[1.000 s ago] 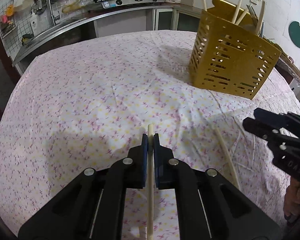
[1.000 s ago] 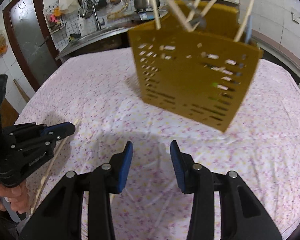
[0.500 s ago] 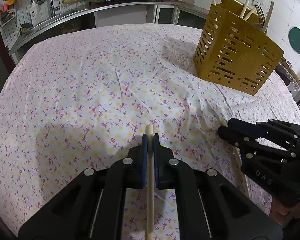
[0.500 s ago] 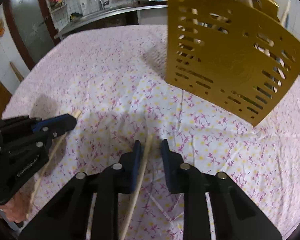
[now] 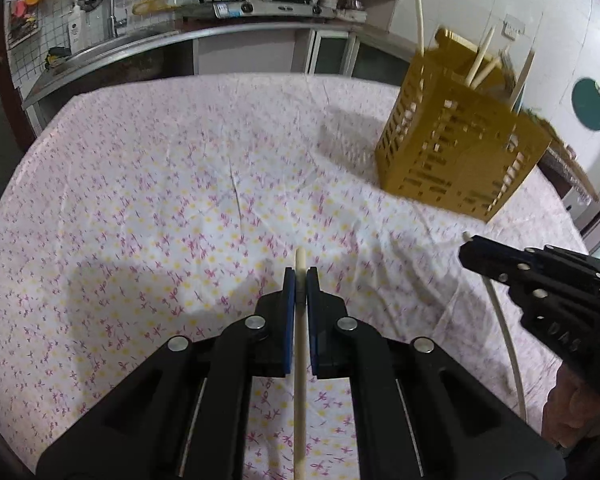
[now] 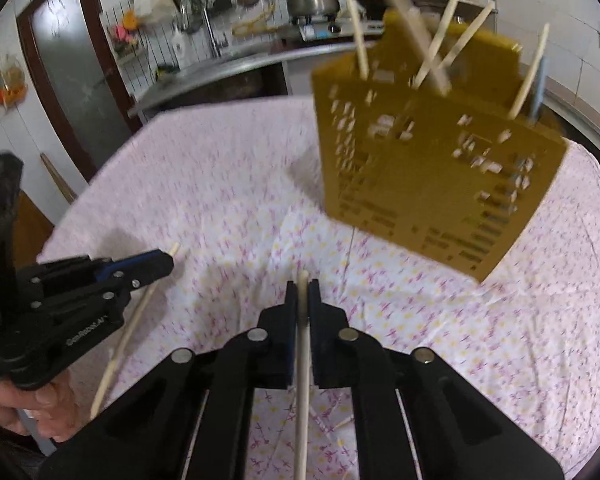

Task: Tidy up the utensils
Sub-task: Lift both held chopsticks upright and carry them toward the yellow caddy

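- The left wrist view looks forward along the left gripper (image 5: pixel 300 276), low over the floral tablecloth (image 5: pixel 148 200), toward the kitchen counter (image 5: pixel 180 36).
- The right wrist view looks along the right gripper (image 6: pixel 302 290), closer to the yellow utensil holder (image 6: pixel 428 168).
- Both views share the holder (image 5: pixel 456 148), the tablecloth, the counter, and each other's gripper at the frame edge.

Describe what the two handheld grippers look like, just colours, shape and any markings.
Both the left gripper and the right gripper are matte black, with angular linkage arms, round silver rivets and blue pads inside the fingers. White lettering, too blurred to read, marks their sides. A bare hand grips the left one's handle.
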The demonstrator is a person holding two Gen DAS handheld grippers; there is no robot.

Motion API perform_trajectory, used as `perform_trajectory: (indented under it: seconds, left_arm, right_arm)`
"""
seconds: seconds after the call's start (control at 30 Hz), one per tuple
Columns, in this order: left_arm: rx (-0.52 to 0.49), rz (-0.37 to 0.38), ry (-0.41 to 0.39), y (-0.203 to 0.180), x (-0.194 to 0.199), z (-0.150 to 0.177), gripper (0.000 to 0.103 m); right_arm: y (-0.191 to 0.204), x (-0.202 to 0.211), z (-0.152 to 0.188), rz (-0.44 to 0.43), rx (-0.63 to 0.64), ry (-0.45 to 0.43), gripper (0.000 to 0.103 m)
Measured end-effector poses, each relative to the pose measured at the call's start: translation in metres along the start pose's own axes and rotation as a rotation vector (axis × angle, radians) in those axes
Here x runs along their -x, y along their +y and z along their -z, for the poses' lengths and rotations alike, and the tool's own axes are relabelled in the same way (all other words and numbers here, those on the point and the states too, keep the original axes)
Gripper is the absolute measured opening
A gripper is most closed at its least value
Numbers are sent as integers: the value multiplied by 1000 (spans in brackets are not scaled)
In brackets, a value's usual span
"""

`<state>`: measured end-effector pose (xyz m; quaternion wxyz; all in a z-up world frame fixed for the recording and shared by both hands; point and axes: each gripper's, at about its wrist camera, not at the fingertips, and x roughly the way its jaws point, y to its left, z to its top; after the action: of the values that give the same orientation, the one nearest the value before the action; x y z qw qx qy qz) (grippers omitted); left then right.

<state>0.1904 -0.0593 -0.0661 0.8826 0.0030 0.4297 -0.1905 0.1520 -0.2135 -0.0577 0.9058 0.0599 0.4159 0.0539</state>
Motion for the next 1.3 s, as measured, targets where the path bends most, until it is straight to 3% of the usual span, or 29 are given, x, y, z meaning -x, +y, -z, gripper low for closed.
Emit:
perform_trajectory:
  seconds: [0.4, 1.3]
  left_arm:
    - [-11, -3, -101, -18, 43, -14, 4]
    - [-30, 11, -193, -32, 92, -21, 4]
  right_arm:
    - [-24, 65, -13, -9, -30, -159, 6]
    - [-31, 122, -23, -15, -19, -303, 6]
